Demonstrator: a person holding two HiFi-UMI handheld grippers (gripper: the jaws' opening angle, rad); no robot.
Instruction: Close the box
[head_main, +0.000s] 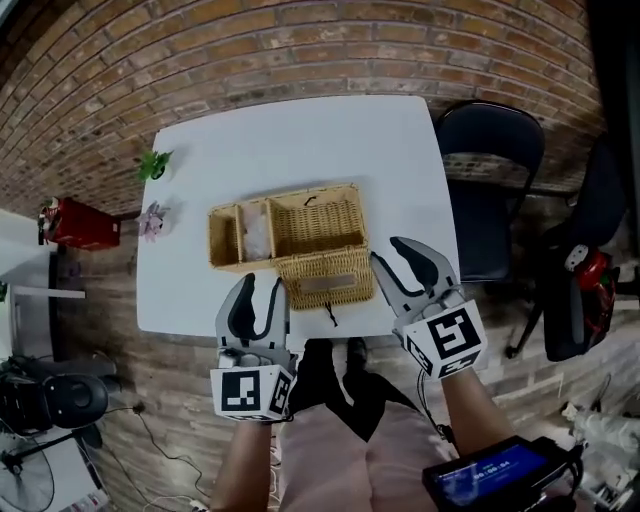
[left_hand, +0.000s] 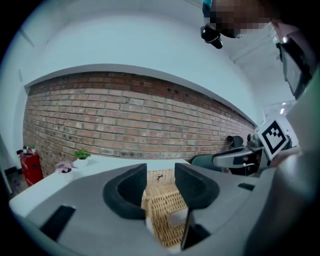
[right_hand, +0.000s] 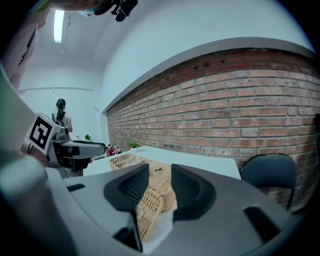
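We see dim, even light with soft shadows; a ceiling lamp (right_hand: 58, 25) glows, the brick wall (left_hand: 125, 117) bows fisheye-style, corners darken.

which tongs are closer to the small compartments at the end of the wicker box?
Left. The left tongs are at the table's near edge, just in front of the small compartments. The right tongs are past the open lid, at its far edge.

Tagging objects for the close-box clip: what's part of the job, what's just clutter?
Job: wicker box, its open lid, left gripper, right gripper, both with jaws apart, holding nothing.
Clutter: green plant, purple-flowered plant, black chair, red object on the floor.
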